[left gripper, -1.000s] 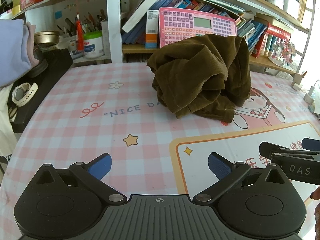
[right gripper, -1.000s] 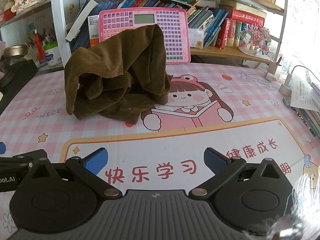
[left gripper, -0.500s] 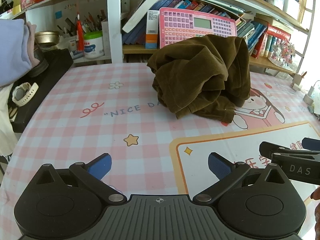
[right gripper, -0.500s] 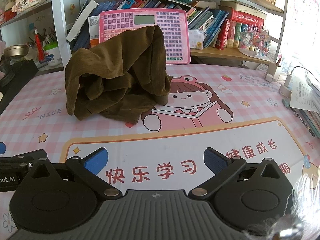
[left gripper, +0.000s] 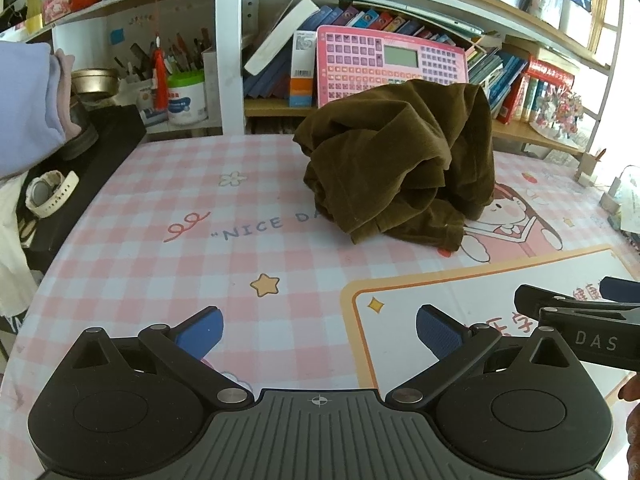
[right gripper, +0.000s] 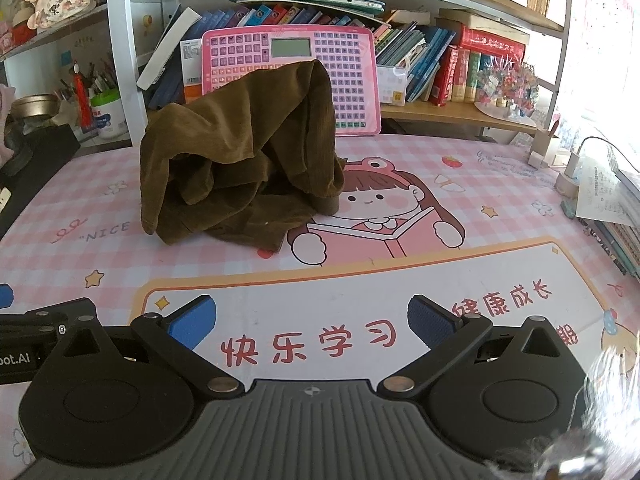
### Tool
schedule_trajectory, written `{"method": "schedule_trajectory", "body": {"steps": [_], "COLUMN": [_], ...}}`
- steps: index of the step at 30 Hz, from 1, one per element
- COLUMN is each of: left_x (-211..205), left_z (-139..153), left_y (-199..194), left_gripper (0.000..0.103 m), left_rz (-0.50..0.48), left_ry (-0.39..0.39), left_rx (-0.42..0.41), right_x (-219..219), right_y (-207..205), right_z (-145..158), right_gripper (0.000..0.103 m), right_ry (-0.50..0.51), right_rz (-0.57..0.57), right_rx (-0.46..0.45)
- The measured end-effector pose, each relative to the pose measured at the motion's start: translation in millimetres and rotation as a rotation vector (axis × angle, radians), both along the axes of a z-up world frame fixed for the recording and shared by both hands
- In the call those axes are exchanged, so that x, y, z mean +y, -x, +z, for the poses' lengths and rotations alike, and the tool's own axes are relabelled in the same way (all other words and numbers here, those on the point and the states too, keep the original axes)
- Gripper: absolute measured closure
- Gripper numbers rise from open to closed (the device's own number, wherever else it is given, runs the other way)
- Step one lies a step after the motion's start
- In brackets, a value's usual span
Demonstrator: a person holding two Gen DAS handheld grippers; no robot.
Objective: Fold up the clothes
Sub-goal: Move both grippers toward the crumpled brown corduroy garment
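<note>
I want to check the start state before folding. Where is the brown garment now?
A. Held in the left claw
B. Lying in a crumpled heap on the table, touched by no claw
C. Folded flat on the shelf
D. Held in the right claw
B: the brown garment sits bunched on the table, while the left claw and right claw are open and apart from it.

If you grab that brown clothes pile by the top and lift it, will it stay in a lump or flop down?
The brown garment would probably flop: it lies in soft, sagging folds. It looks like thick ribbed cloth, so it is likely heavy for clothing and not slippery. It should not roll on the table mat.
</note>
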State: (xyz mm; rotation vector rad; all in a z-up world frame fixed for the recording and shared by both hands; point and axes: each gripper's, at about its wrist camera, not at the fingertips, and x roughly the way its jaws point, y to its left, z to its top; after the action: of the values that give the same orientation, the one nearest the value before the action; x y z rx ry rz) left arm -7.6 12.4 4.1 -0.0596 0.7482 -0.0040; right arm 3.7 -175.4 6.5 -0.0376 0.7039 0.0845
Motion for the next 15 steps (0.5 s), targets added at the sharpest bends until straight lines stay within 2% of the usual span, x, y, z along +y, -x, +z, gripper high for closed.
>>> {"method": "schedule_trajectory", "body": {"steps": [15], "left_x": [7.1], "left_z": [-0.9], "left_y": [9.8], "left_gripper": [0.000], "left_rz": [-0.027], "left_ry": [-0.008], "left_rx": [0.030], "right_x": [7.0], "right_y": [23.9], "right_z": [4.1], "right_gripper": [0.000], "right_ry": [-0.001], "right_rz": [-0.025], "right_rx": [-0.011]}}
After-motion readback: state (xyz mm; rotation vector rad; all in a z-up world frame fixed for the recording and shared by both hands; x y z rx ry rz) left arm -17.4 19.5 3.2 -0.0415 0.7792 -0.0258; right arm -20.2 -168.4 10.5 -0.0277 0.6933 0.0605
